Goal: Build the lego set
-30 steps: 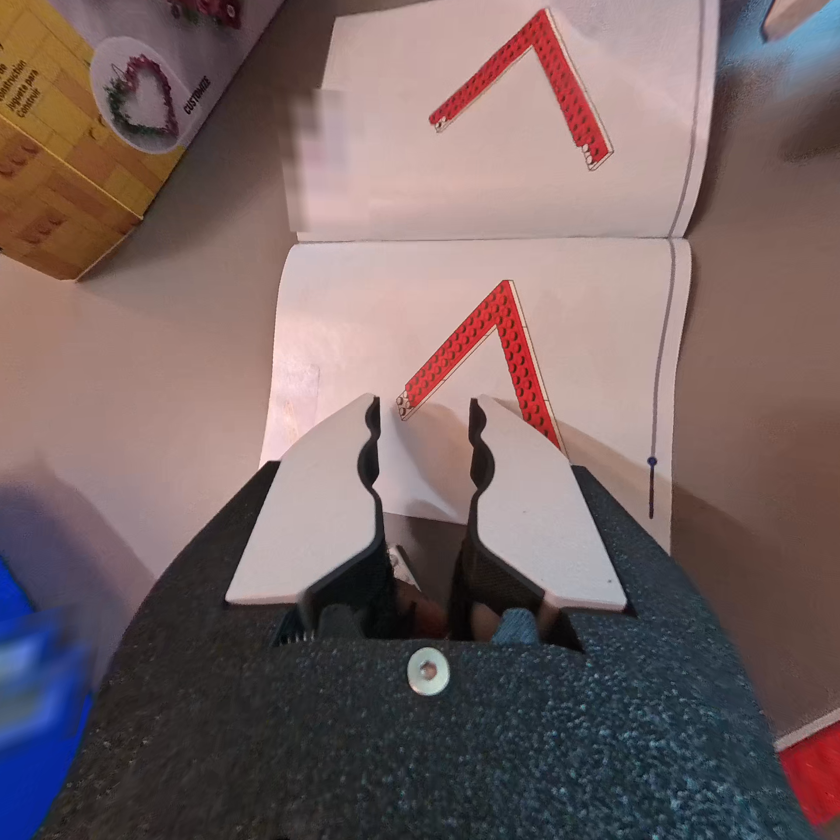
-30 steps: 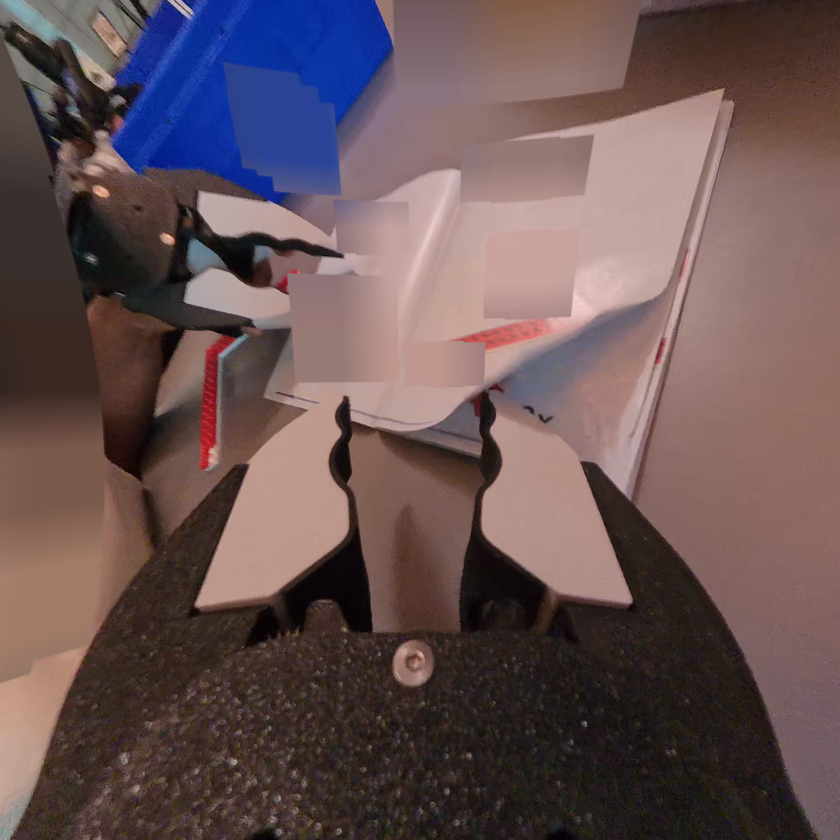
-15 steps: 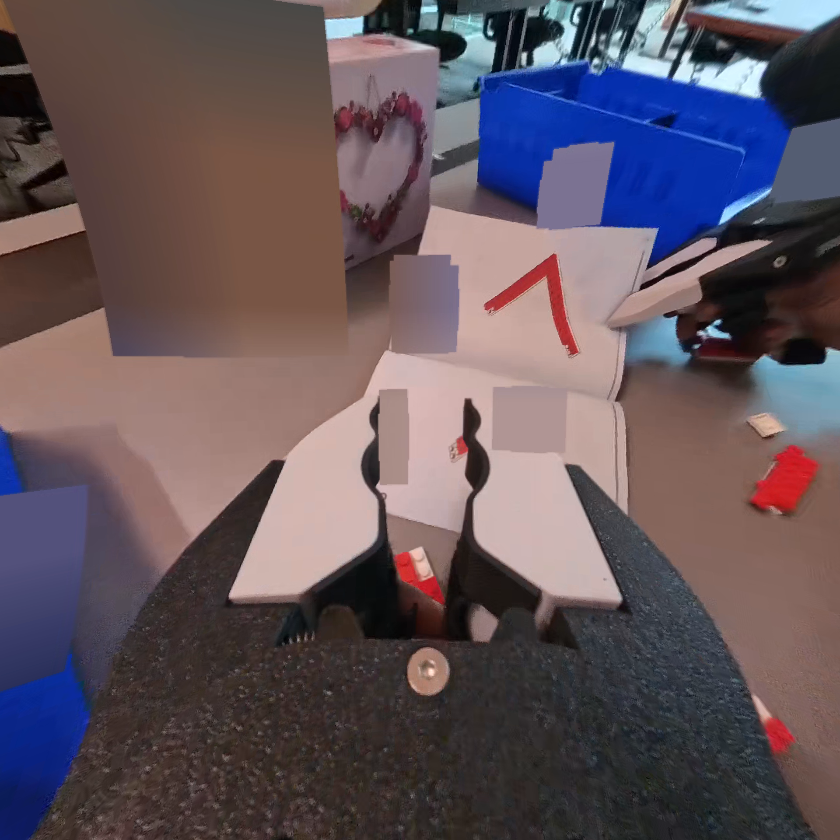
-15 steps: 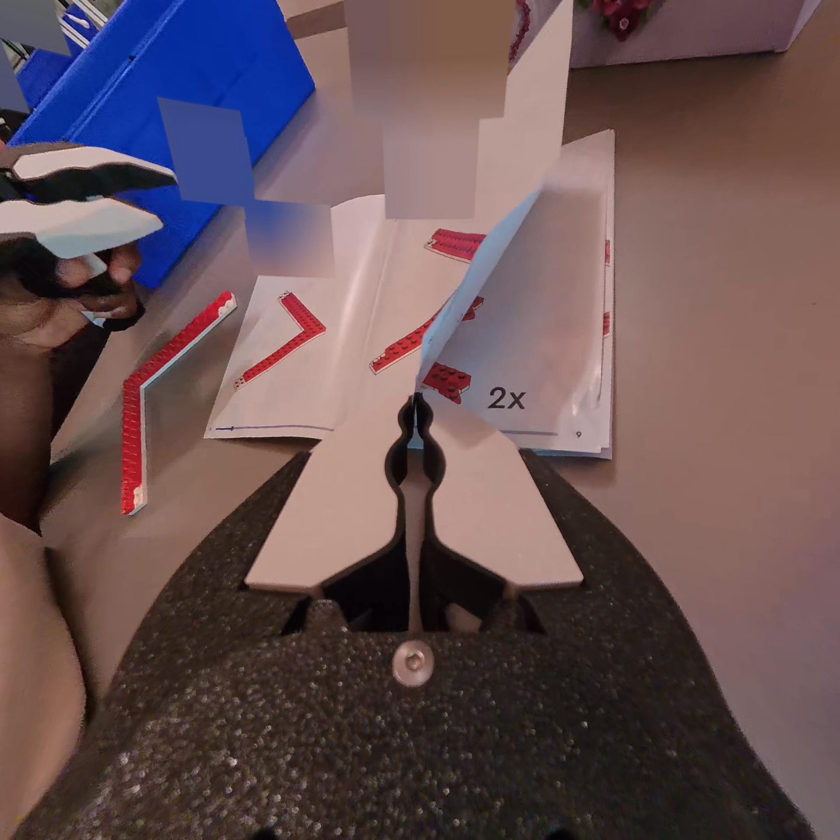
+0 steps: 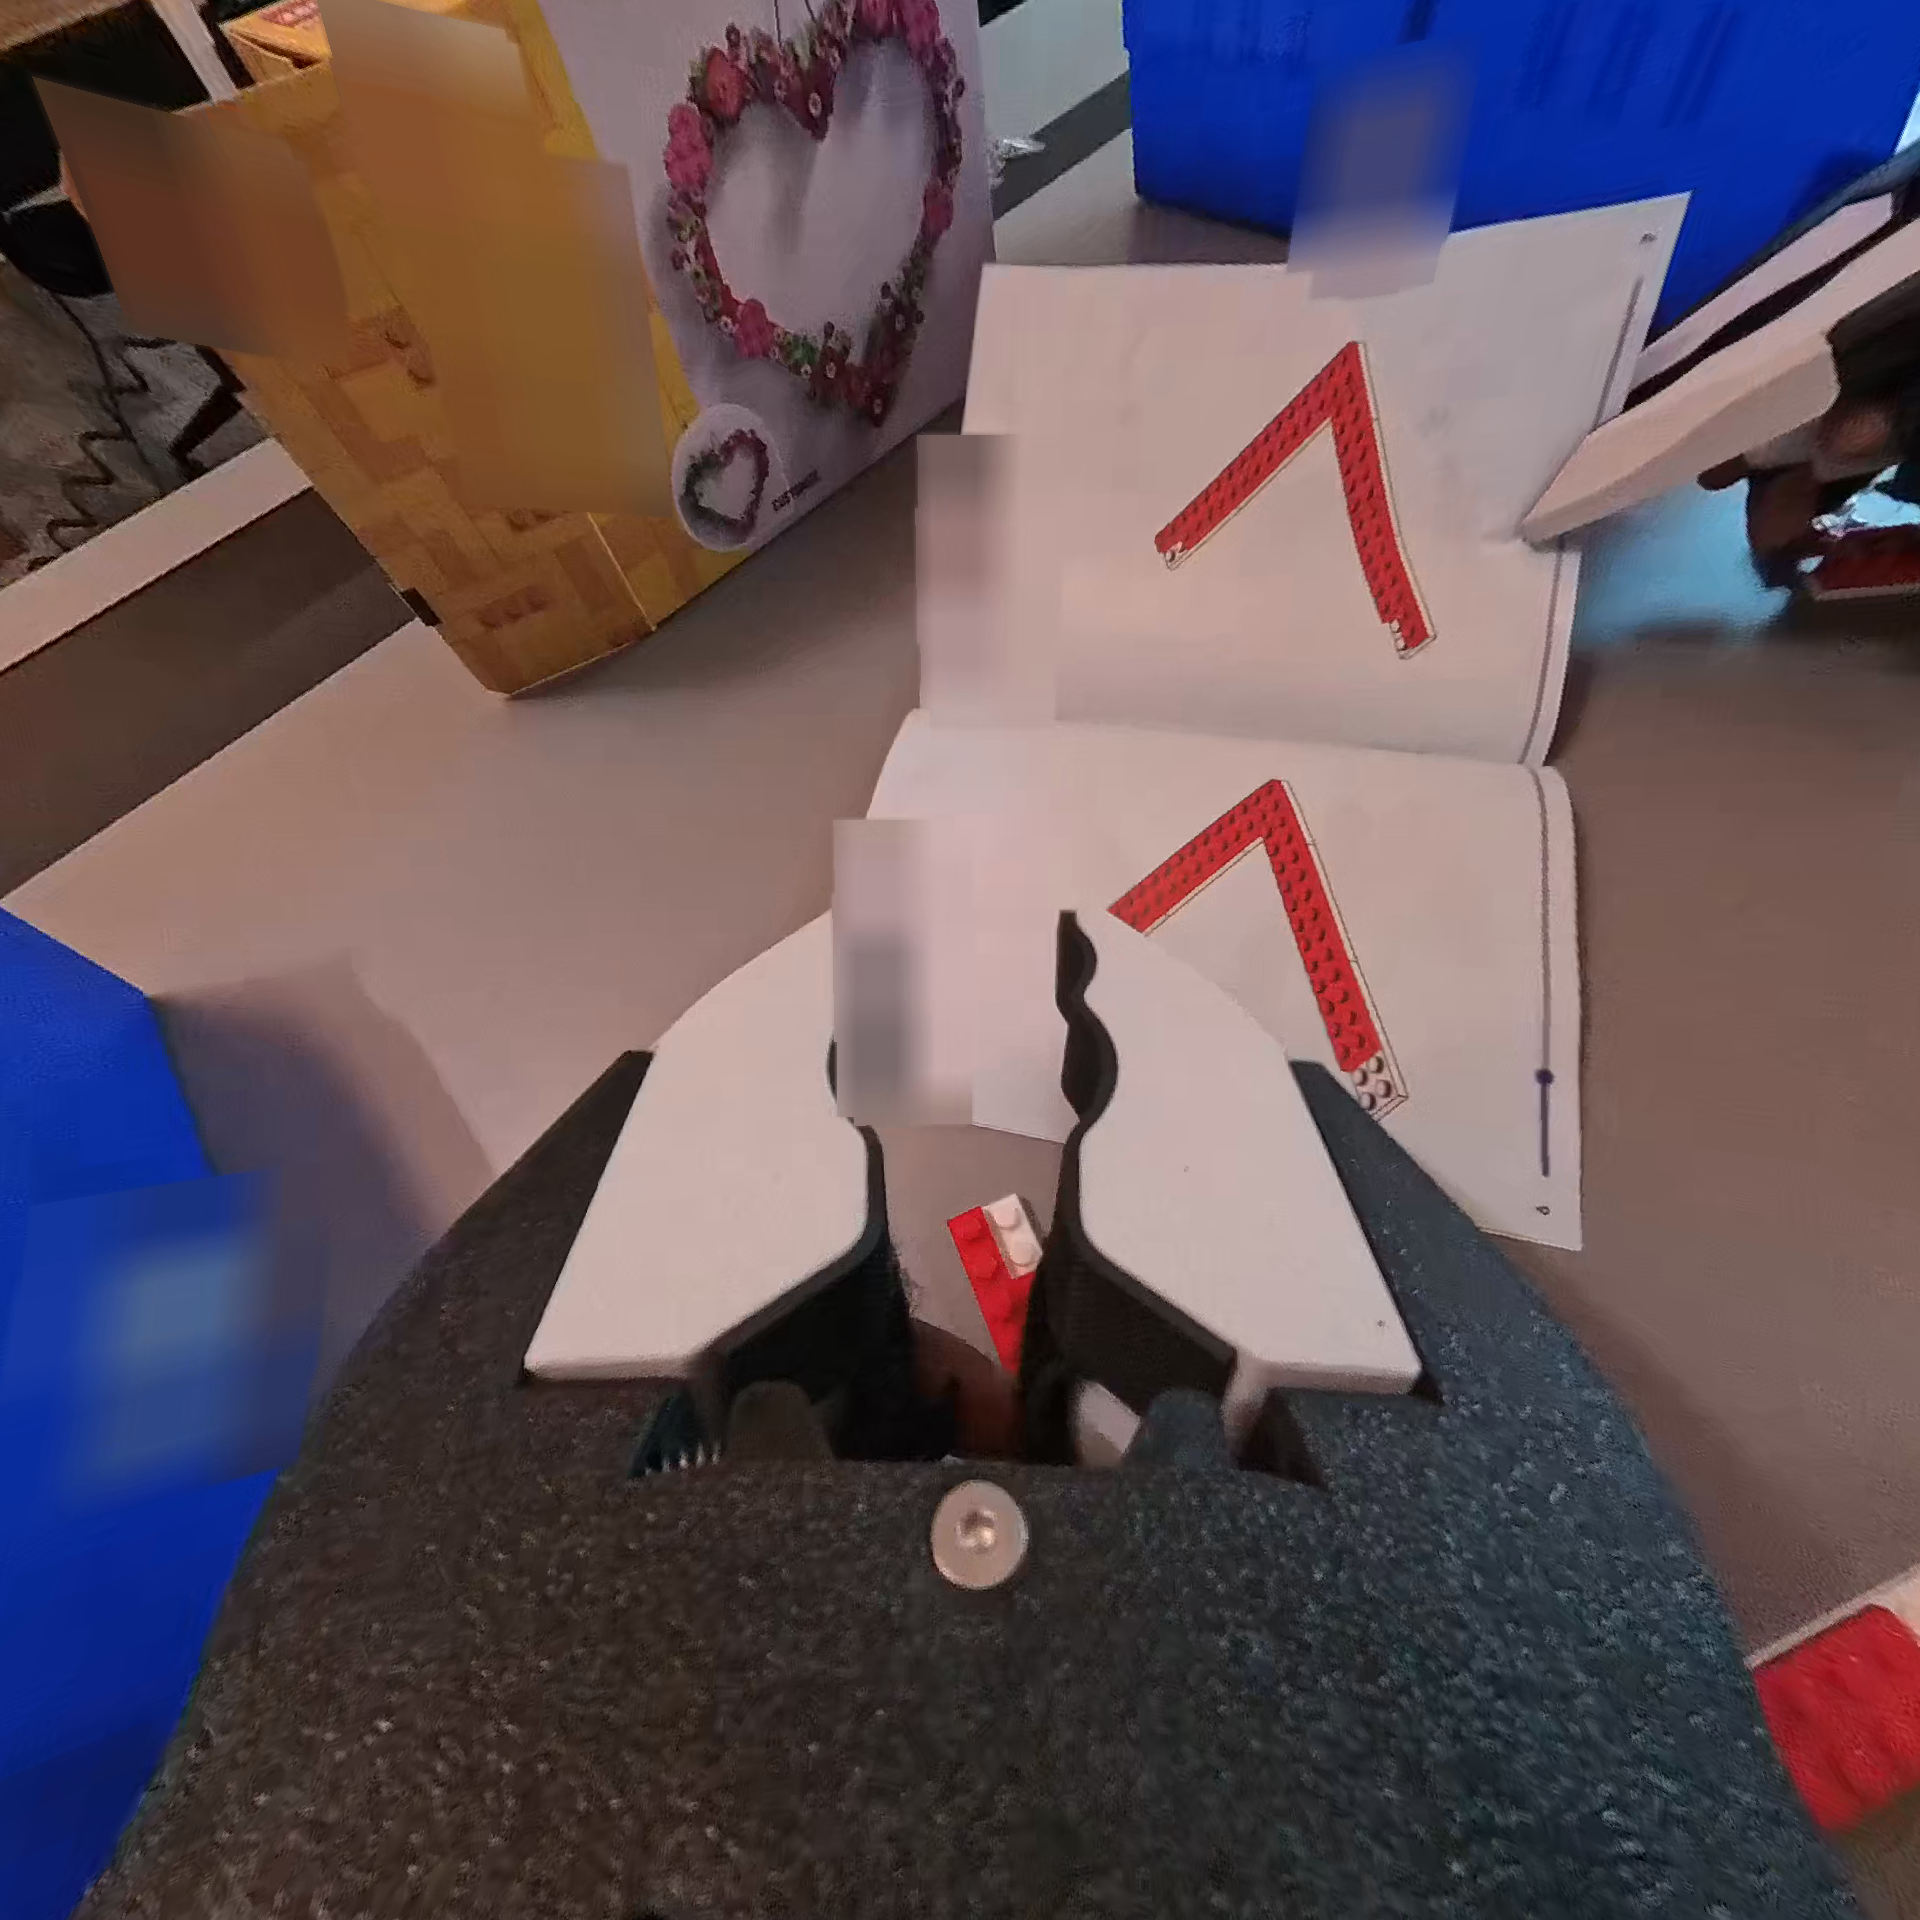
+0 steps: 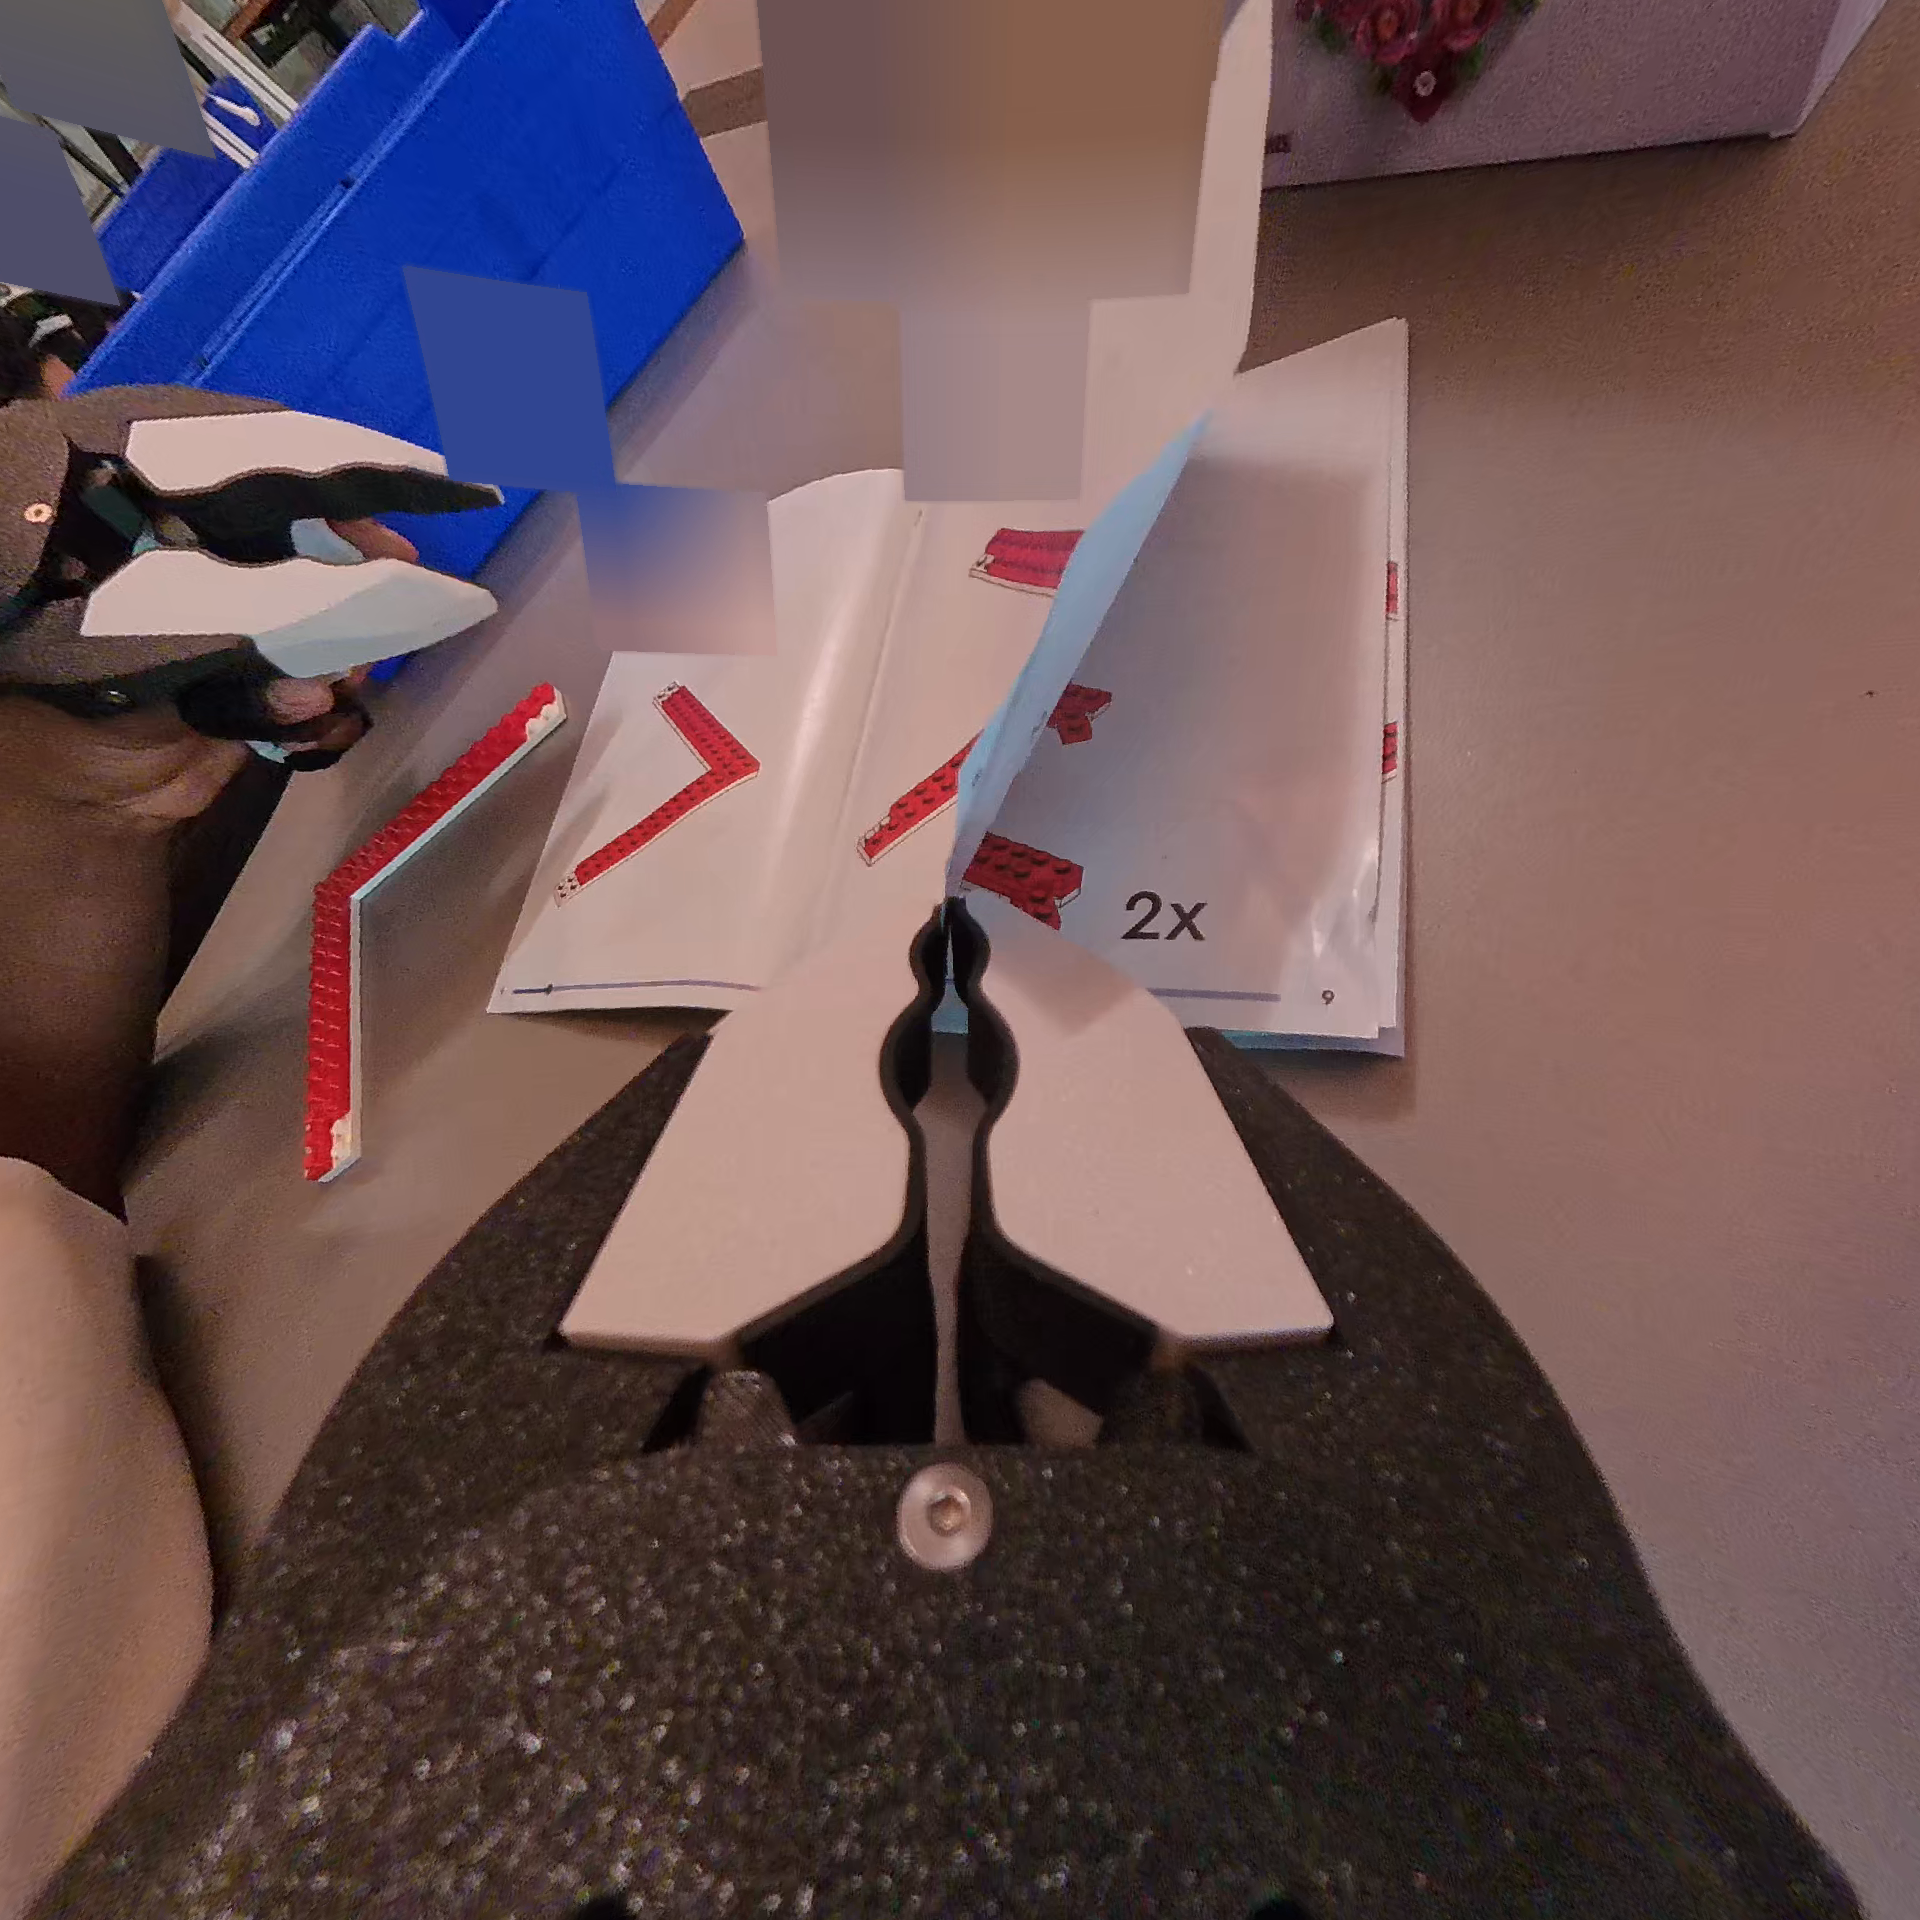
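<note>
An open instruction booklet (image 6: pixel 831 727) lies on the table; it also shows in the left wrist view (image 5: pixel 1455 935). My right gripper (image 6: pixel 951 925) is shut on the lower corner of one page (image 6: pixel 1081 665) and holds it lifted upright. A red V-shaped Lego build (image 6: pixel 416 862) with white ends lies flat left of the booklet. My left gripper (image 5: pixel 956 935) is open and empty, hovering above one end of that build (image 5: pixel 997 1268). It shows at the left in the right wrist view (image 6: pixel 291 551).
The Lego set box (image 5: pixel 727 312) stands behind the booklet. A blue bin (image 6: pixel 468 208) stands at the far side, and another blue bin (image 5: pixel 94 1247) sits close on the left. More red bricks (image 5: pixel 1849 1725) lie at the lower right. The tips of one gripper are about 20 cm away from the tips of the other.
My right gripper has shut on a booklet page and lifted it upright. My left gripper has pulled back from over the booklet and stayed open.
</note>
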A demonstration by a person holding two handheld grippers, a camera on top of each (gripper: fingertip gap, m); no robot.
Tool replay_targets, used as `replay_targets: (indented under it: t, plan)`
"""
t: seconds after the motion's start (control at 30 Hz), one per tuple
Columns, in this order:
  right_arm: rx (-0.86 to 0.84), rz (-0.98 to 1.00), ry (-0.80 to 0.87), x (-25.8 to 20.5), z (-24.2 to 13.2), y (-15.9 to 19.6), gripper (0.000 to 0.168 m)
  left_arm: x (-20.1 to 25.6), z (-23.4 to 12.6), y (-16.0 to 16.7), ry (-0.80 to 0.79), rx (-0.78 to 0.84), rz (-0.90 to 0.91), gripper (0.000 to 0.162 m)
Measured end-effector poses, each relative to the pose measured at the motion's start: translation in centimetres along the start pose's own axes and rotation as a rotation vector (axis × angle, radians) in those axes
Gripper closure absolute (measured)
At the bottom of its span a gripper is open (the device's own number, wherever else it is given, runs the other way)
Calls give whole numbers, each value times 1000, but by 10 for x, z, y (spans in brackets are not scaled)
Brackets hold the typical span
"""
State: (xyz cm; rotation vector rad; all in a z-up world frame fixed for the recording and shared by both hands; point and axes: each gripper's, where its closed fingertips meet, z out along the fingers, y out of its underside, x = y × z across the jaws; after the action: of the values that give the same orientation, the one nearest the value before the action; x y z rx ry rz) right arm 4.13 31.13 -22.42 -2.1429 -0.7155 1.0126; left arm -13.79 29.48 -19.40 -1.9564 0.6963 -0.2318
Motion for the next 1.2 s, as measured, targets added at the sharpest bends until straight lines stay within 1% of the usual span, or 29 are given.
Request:
replay_targets:
  t: [0.2,0.3,0.67,1.03,1.2]
  plan:
    - [-2,-1,-1,0,0,1,168,-10,-8,-7,4,69,-102,130]
    - [-3,-2,-7,-1,0,1,168,-14,-10,-9,-11,92,-122,130]
    - [5,-3,-4,0,0,0,168,-16,-9,-9,-61,86,-57,131]
    - [7,-7,2,0,1,0,168,-21,-12,-11,-80,105,-65,131]
    - [53,-66,-14,-11,0,-6,168,-23,-13,-12,-91,112,-62,132]
